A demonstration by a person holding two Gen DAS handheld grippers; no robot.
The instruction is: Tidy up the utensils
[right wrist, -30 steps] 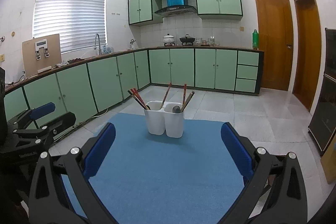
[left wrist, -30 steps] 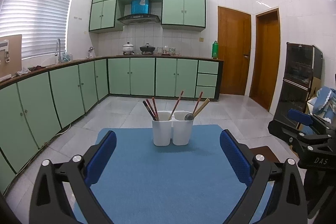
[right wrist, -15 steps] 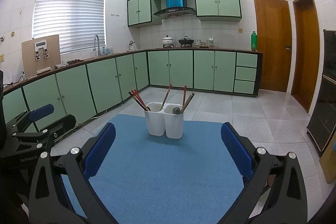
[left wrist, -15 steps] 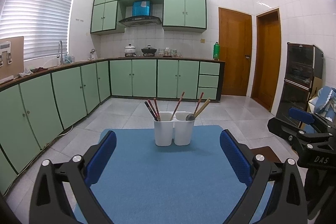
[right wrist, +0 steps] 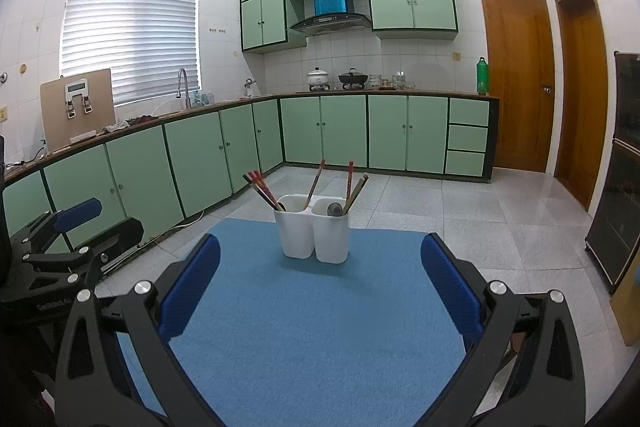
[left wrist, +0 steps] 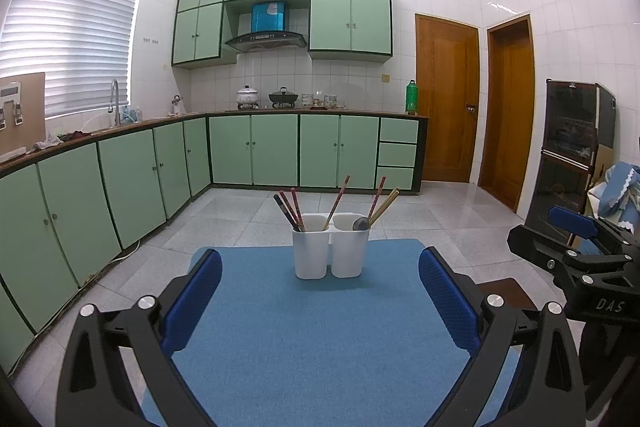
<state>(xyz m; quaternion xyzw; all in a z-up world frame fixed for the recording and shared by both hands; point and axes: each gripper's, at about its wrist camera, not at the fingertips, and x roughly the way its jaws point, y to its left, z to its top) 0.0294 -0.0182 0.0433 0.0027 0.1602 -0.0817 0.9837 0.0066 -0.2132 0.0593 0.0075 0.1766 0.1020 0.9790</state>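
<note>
While both grippers hang over the near edge of the table (left wrist: pixel 304 347), each stands released, pads spread wide and holding nothing. From the left wrist view, the left gripper (left wrist: pixel 320 301) frames the white utensil holder (left wrist: pixel 330 251), which stands upright toward the far edge of the blue-covered table, about midway between its side edges. Its left compartment carries dark and red chopsticks (left wrist: pixel 290 209); its right compartment carries a spoon (left wrist: pixel 361 223) beside lighter chopsticks. Only this view shows the right gripper (left wrist: pixel 576 239) from outside, off the table's right edge, with a dark glass cabinet (left wrist: pixel 572 155) behind it.

From the right wrist view, the right gripper (right wrist: pixel 320 291) frames the same holder (right wrist: pixel 313 233). Only this view shows the left gripper (right wrist: pixel 72 227) off the table's left edge, and the full window blind (right wrist: pixel 128 27).
</note>
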